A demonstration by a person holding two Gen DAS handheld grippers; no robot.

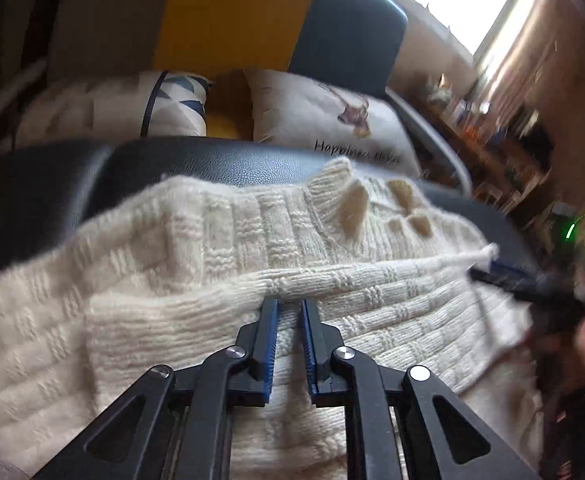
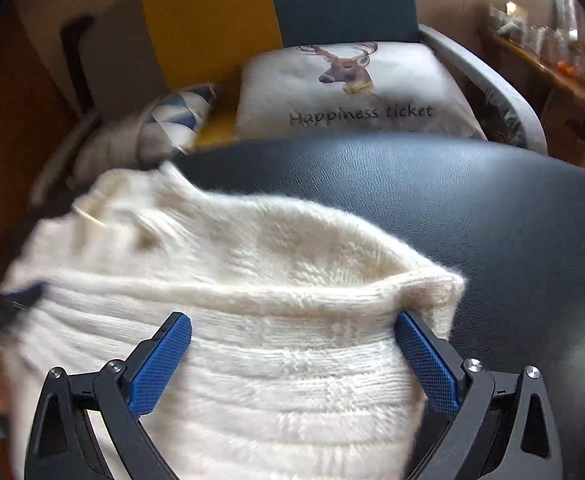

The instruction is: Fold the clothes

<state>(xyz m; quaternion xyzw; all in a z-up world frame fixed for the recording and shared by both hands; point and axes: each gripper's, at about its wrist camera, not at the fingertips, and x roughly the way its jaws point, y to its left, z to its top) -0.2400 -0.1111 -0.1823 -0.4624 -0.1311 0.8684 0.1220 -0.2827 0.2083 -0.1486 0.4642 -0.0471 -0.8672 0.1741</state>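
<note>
Cream knit sweater (image 1: 220, 240) — chunky, fuzzy, folded edge — left gripper (image 1: 290, 304) pinching it.

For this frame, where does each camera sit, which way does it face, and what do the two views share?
Left wrist: rides the left gripper, facing forward over the cream sweater; jaws nearly closed on a fold; the right gripper shows at right.
Right wrist: rides the right gripper, jaws wide open astride the sweater's edge.
Shared: sweater, black leather surface, deer cushion.
</note>
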